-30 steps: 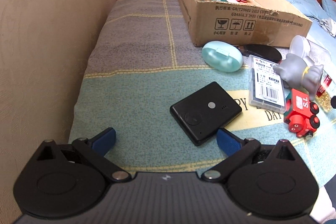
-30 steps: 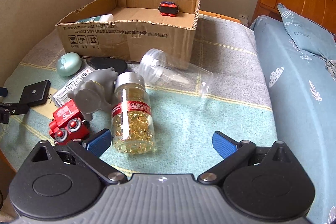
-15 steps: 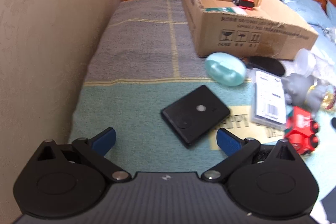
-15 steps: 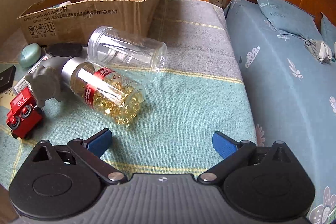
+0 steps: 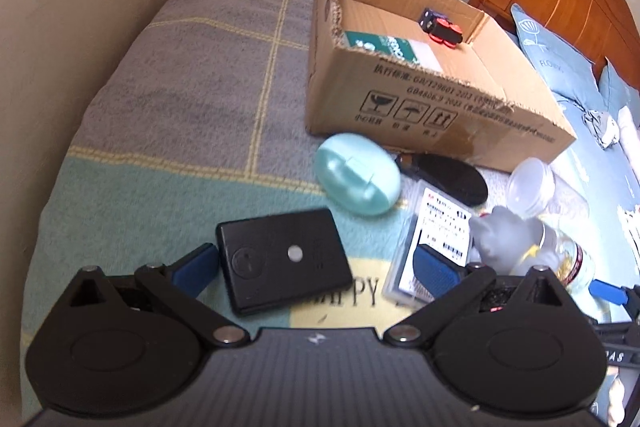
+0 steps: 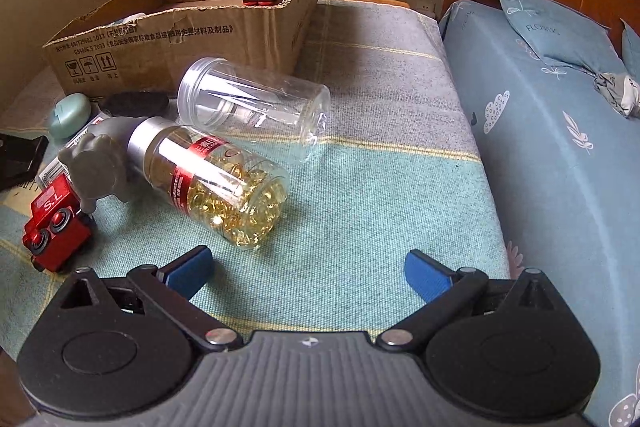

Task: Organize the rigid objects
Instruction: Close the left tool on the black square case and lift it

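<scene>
While my left gripper [image 5: 314, 265] sits spread around the black case [image 5: 282, 261], my right gripper [image 6: 308, 269] gapes, pill bottle [image 6: 216, 183] at eleven o'clock.

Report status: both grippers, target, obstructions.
Left gripper open, straddling flat black square device. Right gripper open, empty, short of capsule bottle. Cardboard box beyond; mint oval case between.

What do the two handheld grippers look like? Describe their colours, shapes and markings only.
Both look alike. The left gripper and right gripper each have a dark grey ribbed body with a small white logo, two round black hubs, black linkage arms with silver pivot pins, and blue pads on the fingers. No cables or sleeves show.
</scene>
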Demonstrator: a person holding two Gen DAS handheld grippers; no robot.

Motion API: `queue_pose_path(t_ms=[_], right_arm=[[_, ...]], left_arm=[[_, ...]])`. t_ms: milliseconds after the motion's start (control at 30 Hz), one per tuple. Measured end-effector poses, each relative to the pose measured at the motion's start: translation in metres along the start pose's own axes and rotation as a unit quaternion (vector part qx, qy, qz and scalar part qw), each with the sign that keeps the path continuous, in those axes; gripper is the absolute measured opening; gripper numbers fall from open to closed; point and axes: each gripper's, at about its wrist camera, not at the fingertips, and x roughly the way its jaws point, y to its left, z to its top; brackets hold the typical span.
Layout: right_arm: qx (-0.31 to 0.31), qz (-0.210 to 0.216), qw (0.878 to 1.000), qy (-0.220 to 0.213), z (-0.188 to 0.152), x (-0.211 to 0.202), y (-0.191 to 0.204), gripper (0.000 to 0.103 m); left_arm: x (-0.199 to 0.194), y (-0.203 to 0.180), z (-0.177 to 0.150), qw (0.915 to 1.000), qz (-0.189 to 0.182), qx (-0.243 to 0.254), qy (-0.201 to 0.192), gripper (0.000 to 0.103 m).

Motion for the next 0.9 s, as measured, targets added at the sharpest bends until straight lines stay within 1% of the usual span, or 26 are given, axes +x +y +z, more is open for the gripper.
queue_pose_path(t_ms=[100, 200, 300, 400, 433, 467, 567, 633, 700, 767, 900], right_arm=[[-0.001, 0.001, 1.000, -0.001, 0.000, 0.000, 0.000, 0.103], [-0.004, 0.002, 1.000, -0.002, 0.001, 0.001, 0.000, 0.103], [-0.004, 0.003, 1.000, -0.002, 0.001, 0.001, -0.001, 0.103], [-0.007, 0.003, 1.000, 0.000, 0.003, 0.002, 0.002, 0.103], [-0.009, 0.005, 1.000, 0.000, 0.003, 0.002, 0.004, 0.103], [-0.011, 0.008, 1.000, 0.002, 0.004, 0.003, 0.006, 0.103], [-0.021, 0.012, 1.000, 0.003, 0.006, 0.004, 0.014, 0.103], [-0.028, 0.012, 1.000, 0.004, 0.008, 0.002, 0.019, 0.103], [-0.033, 0.016, 0.999, 0.005, 0.011, -0.003, 0.022, 0.103], [-0.035, 0.022, 0.999, 0.004, 0.014, -0.009, 0.023, 0.103], [-0.030, 0.035, 0.999, -0.013, 0.028, -0.028, 0.021, 0.103]], left_arm=[[0.006, -0.006, 0.005, 0.9999, 0.007, 0.011, -0.003, 0.102], [0.007, -0.010, 0.001, 0.9986, 0.039, 0.034, -0.014, 0.101], [0.008, -0.012, -0.007, 0.9953, 0.068, 0.065, -0.025, 0.097], [0.005, -0.012, -0.012, 0.9927, 0.080, 0.084, -0.034, 0.092], [0.004, -0.011, -0.013, 0.9921, 0.082, 0.087, -0.037, 0.088], [0.003, -0.010, -0.013, 0.9911, 0.085, 0.094, -0.041, 0.086], [0.001, -0.008, -0.015, 0.9901, 0.079, 0.106, -0.047, 0.082], [-0.001, -0.007, -0.015, 0.9902, 0.077, 0.107, -0.047, 0.076], [-0.002, -0.004, -0.015, 0.9902, 0.077, 0.106, -0.048, 0.074], [-0.002, -0.003, -0.015, 0.9903, 0.076, 0.106, -0.048, 0.074], [-0.001, -0.005, -0.014, 0.9900, 0.076, 0.107, -0.051, 0.073]])
